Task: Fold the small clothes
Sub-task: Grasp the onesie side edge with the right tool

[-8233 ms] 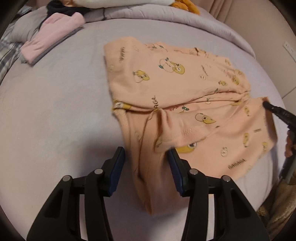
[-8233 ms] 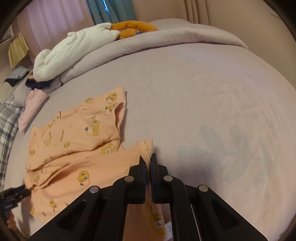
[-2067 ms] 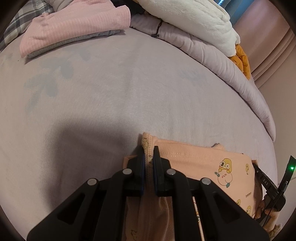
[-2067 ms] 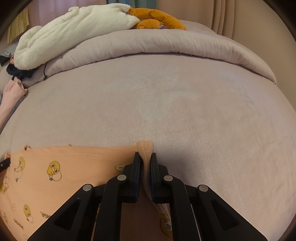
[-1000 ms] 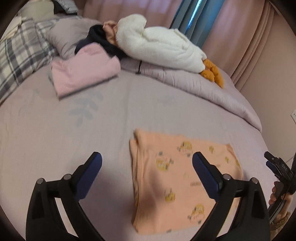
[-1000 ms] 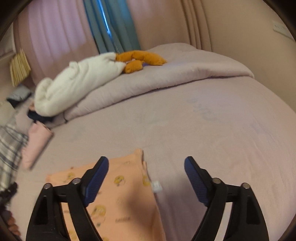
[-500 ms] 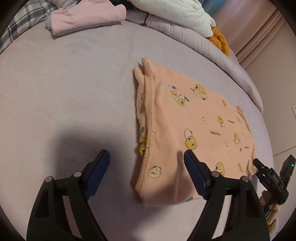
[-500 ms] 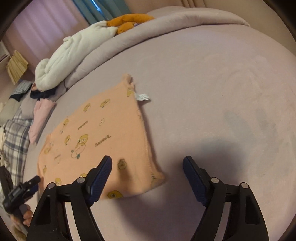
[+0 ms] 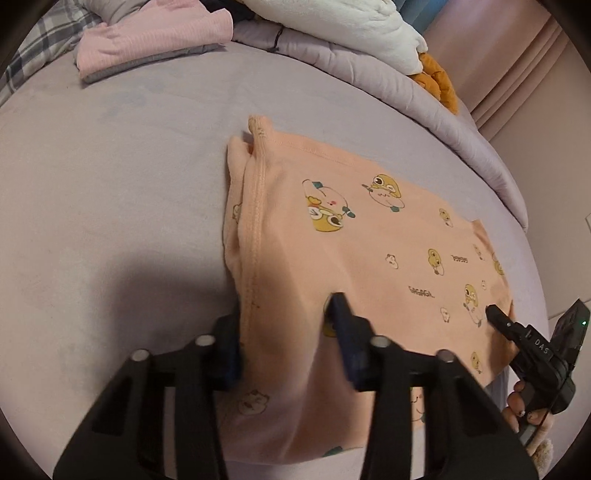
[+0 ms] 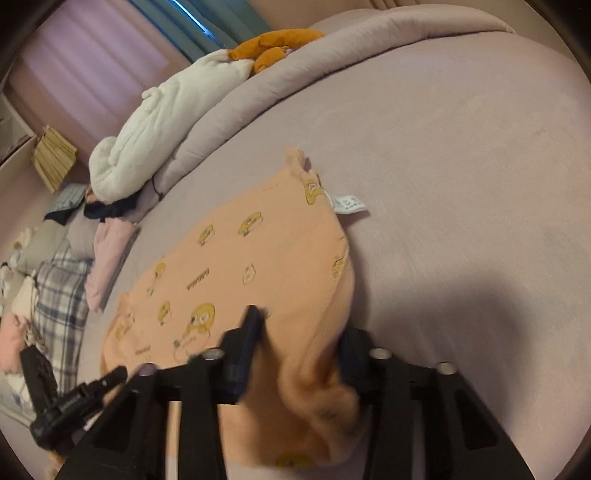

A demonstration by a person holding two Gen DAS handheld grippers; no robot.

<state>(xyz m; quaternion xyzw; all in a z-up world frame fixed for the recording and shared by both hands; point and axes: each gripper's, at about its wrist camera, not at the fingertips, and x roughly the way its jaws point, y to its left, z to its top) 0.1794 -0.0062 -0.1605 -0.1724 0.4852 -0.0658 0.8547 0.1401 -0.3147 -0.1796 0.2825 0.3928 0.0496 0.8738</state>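
Note:
A folded peach garment printed with yellow cartoon figures lies flat on the lilac bed. My left gripper is at its near left corner. One pad is against the hemmed edge and the other dents the top layer, and the jaws are closing with fabric gathered between them. In the right wrist view the same garment shows a white label at its far corner. My right gripper is closing on the near right corner, where the cloth bunches into a ridge between the pads.
A folded pink garment lies at the far left by a plaid pillow. A white fluffy garment and an orange plush rest on the rolled quilt at the back. The bed edge is near right.
Both grippers have dropped onto the garment's near corners. Their jaws have gone from wide apart to narrow, and the fabric now bunches between the pads.

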